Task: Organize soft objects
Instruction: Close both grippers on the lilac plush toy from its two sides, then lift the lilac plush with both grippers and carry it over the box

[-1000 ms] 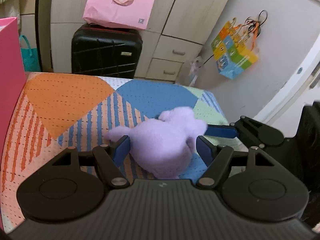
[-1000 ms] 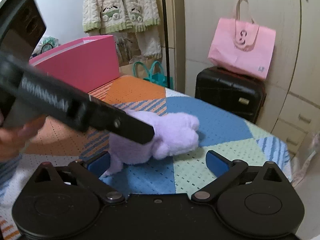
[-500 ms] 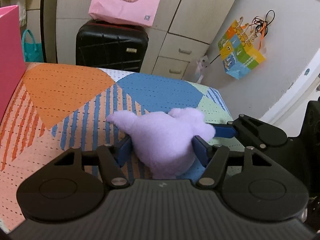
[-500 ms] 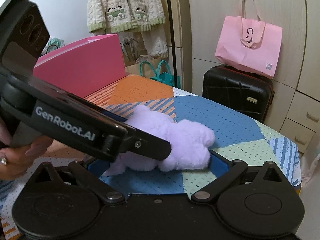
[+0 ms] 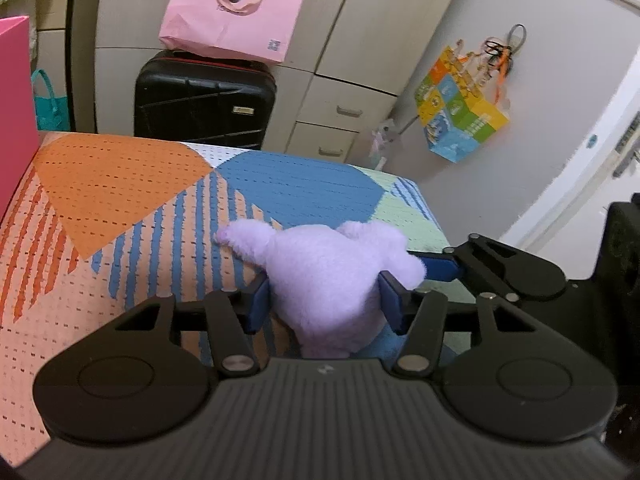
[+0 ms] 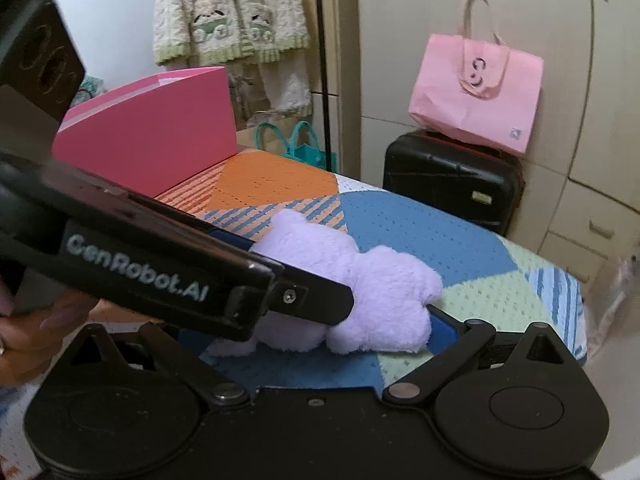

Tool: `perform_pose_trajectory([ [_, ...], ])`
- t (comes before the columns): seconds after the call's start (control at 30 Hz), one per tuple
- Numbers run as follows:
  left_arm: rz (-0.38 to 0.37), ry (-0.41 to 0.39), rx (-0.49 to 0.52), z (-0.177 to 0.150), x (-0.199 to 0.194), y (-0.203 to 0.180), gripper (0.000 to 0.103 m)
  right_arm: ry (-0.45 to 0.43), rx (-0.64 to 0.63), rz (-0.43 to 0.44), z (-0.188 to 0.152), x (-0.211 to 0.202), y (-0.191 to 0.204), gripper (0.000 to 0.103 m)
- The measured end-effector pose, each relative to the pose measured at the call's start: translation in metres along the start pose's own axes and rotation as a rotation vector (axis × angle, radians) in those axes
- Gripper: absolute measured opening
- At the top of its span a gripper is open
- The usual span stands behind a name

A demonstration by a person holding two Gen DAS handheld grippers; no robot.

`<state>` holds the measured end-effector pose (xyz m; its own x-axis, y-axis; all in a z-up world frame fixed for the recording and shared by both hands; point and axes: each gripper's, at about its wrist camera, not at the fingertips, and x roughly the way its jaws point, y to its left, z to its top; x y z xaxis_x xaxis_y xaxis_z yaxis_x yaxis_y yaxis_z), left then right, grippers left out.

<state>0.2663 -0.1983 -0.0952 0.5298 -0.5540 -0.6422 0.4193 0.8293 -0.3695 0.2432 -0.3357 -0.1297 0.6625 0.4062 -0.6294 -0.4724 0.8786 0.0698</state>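
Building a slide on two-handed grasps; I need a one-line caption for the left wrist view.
Left gripper jaws closing on a lilac plush toy lying on a patterned bedspread, right gripper at its far side.

Beige wardrobe w/ drawers (image 5: 344, 112), black suitcase (image 5: 206, 100), pink bag (image 5: 236, 8), white wall (image 5: 540, 40), patterned bedspread (image 5: 120, 184)

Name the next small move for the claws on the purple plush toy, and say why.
Probably finish closing the left claw until it holds firmly, then lift. Its jaws are closing, with the blue pads already against both sides of the purple plush toy, which still lies on the patterned cover. The right claw straddles the toy too, one fingertip at its edge.
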Motion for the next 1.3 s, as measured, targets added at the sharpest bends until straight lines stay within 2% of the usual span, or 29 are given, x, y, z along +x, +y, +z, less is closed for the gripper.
perform_pose_trajectory([
  [0.17, -0.012, -0.003, 0.033, -0.008, -0.015, -0.009, 0.053, 0.01, 0.039, -0.057, -0.003, -0.008, 0.013, 0.094],
  [0.4, -0.016, 0.013, 0.099, -0.022, -0.046, -0.018, 0.053, -0.008, 0.106, -0.112, -0.012, -0.032, 0.044, 0.094],
  [0.73, -0.012, 0.118, 0.115, -0.048, -0.093, -0.017, 0.053, 0.017, 0.185, -0.089, -0.027, -0.057, 0.094, 0.094],
  [1.07, -0.035, 0.146, 0.114, -0.075, -0.135, -0.004, 0.053, 0.008, 0.194, -0.087, -0.044, -0.074, 0.144, 0.093],
  [1.3, -0.077, 0.17, 0.118, -0.088, -0.168, 0.014, 0.053, 0.023, 0.154, -0.072, -0.042, -0.086, 0.182, 0.092],
])
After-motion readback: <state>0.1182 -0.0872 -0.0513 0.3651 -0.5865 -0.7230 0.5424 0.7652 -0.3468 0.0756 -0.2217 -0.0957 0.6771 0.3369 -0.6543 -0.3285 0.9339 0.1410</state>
